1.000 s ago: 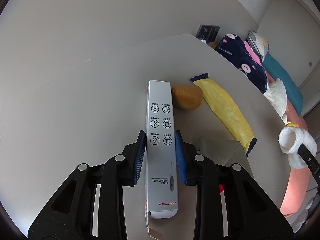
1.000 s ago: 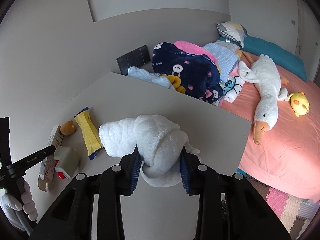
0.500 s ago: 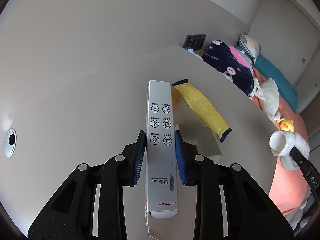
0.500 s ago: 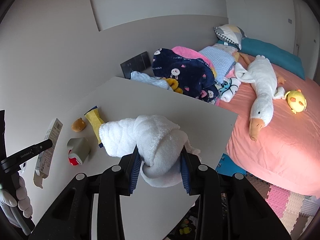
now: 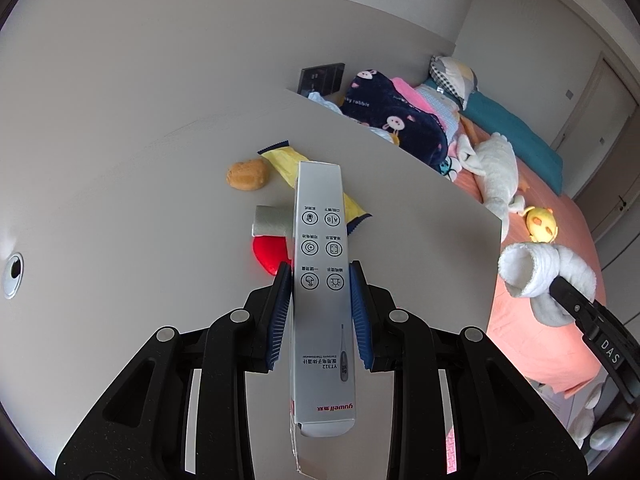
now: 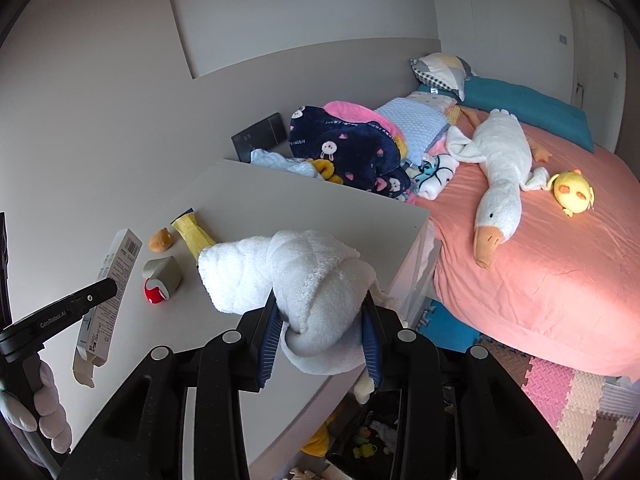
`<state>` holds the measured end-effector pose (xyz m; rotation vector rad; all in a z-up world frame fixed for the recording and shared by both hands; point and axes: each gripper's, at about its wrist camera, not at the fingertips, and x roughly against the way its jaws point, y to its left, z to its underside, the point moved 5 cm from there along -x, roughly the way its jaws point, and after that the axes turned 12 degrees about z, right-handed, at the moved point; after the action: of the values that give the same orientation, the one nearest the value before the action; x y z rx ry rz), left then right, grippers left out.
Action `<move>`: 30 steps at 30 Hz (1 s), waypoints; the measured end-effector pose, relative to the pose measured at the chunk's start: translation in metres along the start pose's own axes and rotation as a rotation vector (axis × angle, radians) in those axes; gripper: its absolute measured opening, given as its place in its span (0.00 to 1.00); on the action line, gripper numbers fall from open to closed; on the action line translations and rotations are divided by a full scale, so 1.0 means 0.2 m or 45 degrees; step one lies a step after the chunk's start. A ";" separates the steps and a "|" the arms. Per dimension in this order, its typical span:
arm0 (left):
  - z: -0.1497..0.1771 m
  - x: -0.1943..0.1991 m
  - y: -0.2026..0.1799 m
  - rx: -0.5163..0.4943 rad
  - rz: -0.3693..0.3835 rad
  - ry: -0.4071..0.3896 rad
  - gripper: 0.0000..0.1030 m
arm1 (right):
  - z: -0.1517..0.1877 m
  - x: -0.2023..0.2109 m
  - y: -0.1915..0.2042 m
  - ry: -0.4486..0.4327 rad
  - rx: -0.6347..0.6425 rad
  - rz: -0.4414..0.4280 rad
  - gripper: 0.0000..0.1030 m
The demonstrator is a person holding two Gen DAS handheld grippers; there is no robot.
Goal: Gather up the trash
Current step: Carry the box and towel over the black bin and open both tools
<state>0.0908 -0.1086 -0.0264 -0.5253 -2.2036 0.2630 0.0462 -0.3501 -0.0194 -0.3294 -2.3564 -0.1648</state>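
Two loads: we carry one item in each tool, both lifted clear of the desk (image 5: 120, 208).
Left gripper (image 5: 320, 312): closed on the thermometer box (image 5: 320, 280), blue pads pressing its long sides, centre of the left view.
Right gripper (image 6: 320, 340): clamped on the white towel (image 6: 288, 276), bottom centre of the right view.
Box end: the lower flap hangs open at the bottom of the left view; we cannot tell whether anything is inside.
Left on desk: yellow wrapper (image 5: 288, 164), orange bread piece (image 5: 247, 174) and grey-and-red carton (image 5: 272, 232), close together just beyond the box in the upper middle of the left view.
Bin: we judge the dark space at the bottom edge of the right view may be one, but cannot be sure.
Risk, box: held across smooth card, it could slide through the pads if tipped.
Risk, towel: its loose roll overhangs the fingers and could unroll or sweep the carton when we swing across.
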 end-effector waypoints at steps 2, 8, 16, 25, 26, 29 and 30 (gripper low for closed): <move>0.02 0.00 -0.06 -0.020 0.015 0.006 0.28 | 0.02 0.03 -0.04 -0.004 -0.009 0.011 0.36; 0.08 0.01 -0.24 -0.089 0.062 0.023 0.28 | 0.08 0.12 -0.15 -0.019 -0.045 0.042 0.37; 0.15 -0.01 -0.45 -0.160 0.118 0.054 0.28 | 0.16 0.21 -0.32 -0.032 -0.099 0.087 0.38; 0.28 -0.05 -0.71 -0.280 0.201 0.108 0.28 | 0.23 0.31 -0.49 -0.040 -0.157 0.168 0.39; 0.30 -0.05 -0.74 -0.293 0.208 0.115 0.28 | 0.24 0.32 -0.51 -0.039 -0.164 0.174 0.39; 0.34 -0.07 -0.81 -0.330 0.228 0.137 0.28 | 0.26 0.34 -0.56 -0.041 -0.178 0.205 0.39; 0.35 -0.08 -0.83 -0.342 0.233 0.144 0.28 | 0.26 0.34 -0.59 -0.040 -0.187 0.208 0.39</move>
<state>-0.0003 -0.2641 -0.0219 -0.8703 -2.0940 0.0303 -0.0690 -0.4383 -0.0125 -0.5975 -2.3414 -0.2563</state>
